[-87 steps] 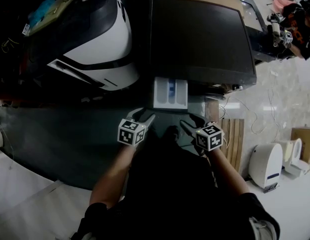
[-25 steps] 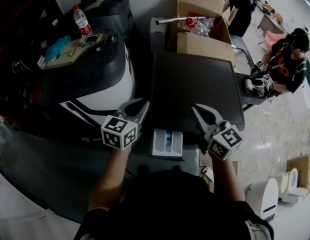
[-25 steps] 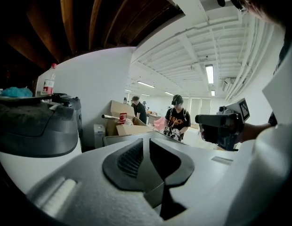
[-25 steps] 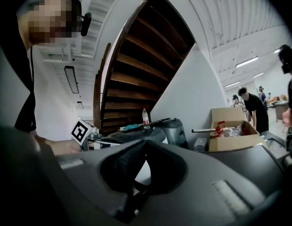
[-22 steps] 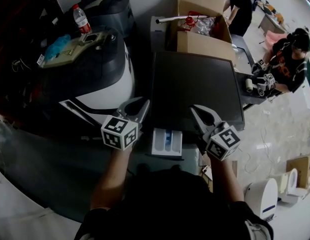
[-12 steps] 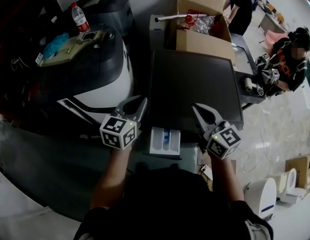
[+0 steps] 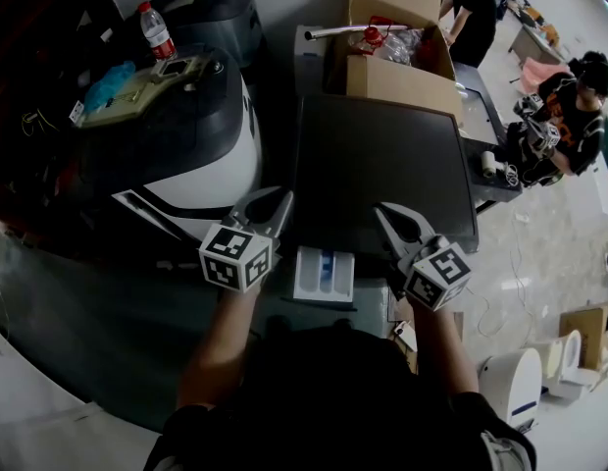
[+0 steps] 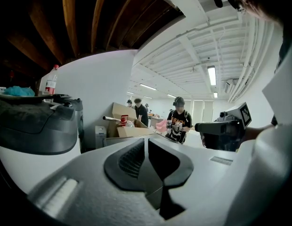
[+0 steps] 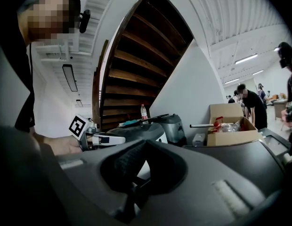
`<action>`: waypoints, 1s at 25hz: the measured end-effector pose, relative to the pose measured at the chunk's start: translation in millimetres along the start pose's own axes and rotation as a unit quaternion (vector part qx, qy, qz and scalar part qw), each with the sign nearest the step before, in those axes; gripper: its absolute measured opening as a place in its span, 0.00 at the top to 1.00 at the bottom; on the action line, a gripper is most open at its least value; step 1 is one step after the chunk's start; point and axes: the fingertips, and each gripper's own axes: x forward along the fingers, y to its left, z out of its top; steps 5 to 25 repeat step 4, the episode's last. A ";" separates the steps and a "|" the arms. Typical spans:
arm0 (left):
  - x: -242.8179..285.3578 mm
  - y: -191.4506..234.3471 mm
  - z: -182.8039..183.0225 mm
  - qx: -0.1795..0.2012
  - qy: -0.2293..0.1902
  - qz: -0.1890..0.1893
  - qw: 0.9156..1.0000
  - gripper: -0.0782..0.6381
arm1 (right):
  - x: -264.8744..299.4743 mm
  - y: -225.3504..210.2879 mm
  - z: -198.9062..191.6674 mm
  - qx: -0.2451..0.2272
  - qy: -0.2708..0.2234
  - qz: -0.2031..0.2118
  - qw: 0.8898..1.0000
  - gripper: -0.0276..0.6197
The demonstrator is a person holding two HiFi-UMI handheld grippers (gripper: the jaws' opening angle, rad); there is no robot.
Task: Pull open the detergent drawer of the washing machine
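Observation:
The washing machine (image 7: 382,165) shows its dark top in the middle of the head view. Its white detergent drawer (image 7: 324,275), with a blue insert, stands pulled out at the machine's front edge. My left gripper (image 7: 280,198) hovers just left of the drawer and touches nothing. Its jaws have just been closing, and in the left gripper view (image 8: 146,140) the tips meet with nothing between them. My right gripper (image 7: 382,211) hangs to the right of the drawer, shut and empty, and its tips also meet in the right gripper view (image 9: 146,142).
A big dark and white rounded appliance (image 7: 186,145) stands left of the machine, with a water bottle (image 7: 155,29) behind it. An open cardboard box (image 7: 392,67) sits behind the machine. People (image 7: 569,106) work at the right. A white unit (image 7: 520,386) stands on the floor.
Since the oldest frame both grippers have come up from below the drawer to either side of it. The drawer stands out throughout. Over the last second nothing has visibly shifted.

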 end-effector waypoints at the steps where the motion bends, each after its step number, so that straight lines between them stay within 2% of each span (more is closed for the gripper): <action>1: 0.1 0.0 -0.6 0.001 0.001 0.000 1.000 0.84 | 0.6 1.1 -0.8 0.000 0.001 0.001 1.000 0.95; 25: 0.1 0.1 -2.1 0.006 0.002 0.000 1.000 0.84 | 1.8 4.0 -2.6 -0.002 0.002 0.004 1.000 0.95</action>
